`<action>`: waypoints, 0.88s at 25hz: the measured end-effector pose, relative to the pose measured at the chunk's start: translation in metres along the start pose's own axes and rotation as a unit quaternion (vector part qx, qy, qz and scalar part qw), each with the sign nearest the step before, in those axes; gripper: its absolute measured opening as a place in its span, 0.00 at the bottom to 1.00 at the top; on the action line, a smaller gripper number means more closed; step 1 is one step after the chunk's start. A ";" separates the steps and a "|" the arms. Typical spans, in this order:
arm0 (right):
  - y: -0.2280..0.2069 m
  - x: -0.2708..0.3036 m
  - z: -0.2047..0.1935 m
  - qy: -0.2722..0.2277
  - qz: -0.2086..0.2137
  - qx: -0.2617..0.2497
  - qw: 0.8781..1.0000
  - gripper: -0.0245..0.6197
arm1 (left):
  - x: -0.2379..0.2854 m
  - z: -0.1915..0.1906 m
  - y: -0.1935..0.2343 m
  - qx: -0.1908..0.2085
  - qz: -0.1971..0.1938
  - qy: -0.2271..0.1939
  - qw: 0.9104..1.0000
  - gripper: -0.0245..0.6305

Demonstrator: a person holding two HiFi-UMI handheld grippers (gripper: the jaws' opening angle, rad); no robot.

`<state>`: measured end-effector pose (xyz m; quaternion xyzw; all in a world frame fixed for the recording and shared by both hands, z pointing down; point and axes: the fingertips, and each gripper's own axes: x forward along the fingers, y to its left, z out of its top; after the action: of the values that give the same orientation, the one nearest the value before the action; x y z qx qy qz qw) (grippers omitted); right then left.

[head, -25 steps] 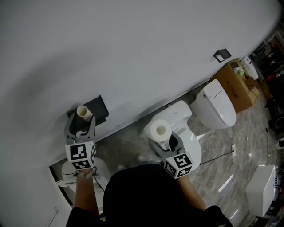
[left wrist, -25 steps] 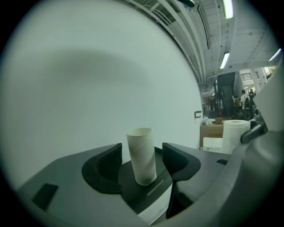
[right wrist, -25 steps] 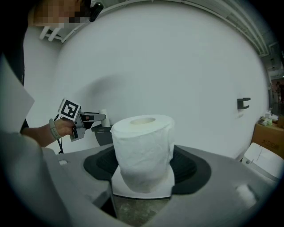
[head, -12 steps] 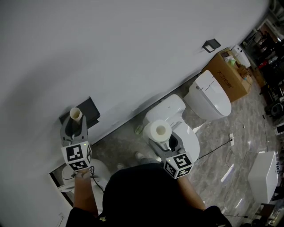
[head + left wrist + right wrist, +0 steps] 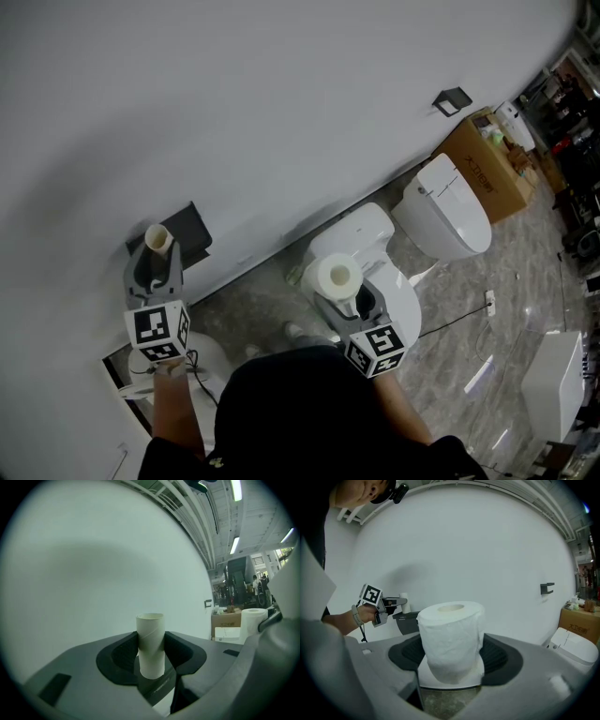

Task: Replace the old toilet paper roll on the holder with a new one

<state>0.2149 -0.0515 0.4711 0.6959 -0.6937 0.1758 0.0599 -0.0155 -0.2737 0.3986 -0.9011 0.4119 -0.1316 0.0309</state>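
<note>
The left gripper point(image 5: 157, 255) is gripping the empty cardboard tube point(image 5: 157, 238). Its jaws have just been closing, and in the left gripper view both pads are now pressing the tube's sides. The tube is standing upright between them, against the plain white wall. A second ago, in the head view, the jaws were standing wider around the same tube. The tube is sitting just over the dark holder point(image 5: 192, 228) on the wall, much where it was before. Whether it is touching the holder cannot be told.

The right gripper point(image 5: 342, 292) is clamping the new roll point(image 5: 336, 276), a full white one held upright with its core hole facing up. The roll is hanging over the nearer toilet point(image 5: 398, 291), well apart from the holder. This grip and its place are looking the same as a second ago.

The head view is framing the room slightly differently from a second ago. The second toilet point(image 5: 450, 220), the cardboard box point(image 5: 492, 173) and the small wall bracket point(image 5: 453, 98) are lying a little further up and left in it.
</note>
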 end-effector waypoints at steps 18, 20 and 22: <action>0.054 0.050 0.004 0.024 0.132 -0.033 0.990 0.58 | -0.083 -0.012 0.042 -0.025 0.109 0.018 0.994 0.32; 0.066 0.055 0.003 0.027 0.152 -0.039 0.987 0.58 | -0.097 -0.020 0.047 -0.031 0.125 0.023 0.991 0.31; 0.078 0.061 0.000 0.031 0.174 -0.046 0.983 0.58 | -0.112 -0.030 0.052 -0.039 0.143 0.030 0.988 0.31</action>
<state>0.1364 -0.1118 0.4781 0.5557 -0.8092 0.1727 0.0814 -0.1313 -0.2220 0.3951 -0.8291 0.5422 -0.1368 0.0015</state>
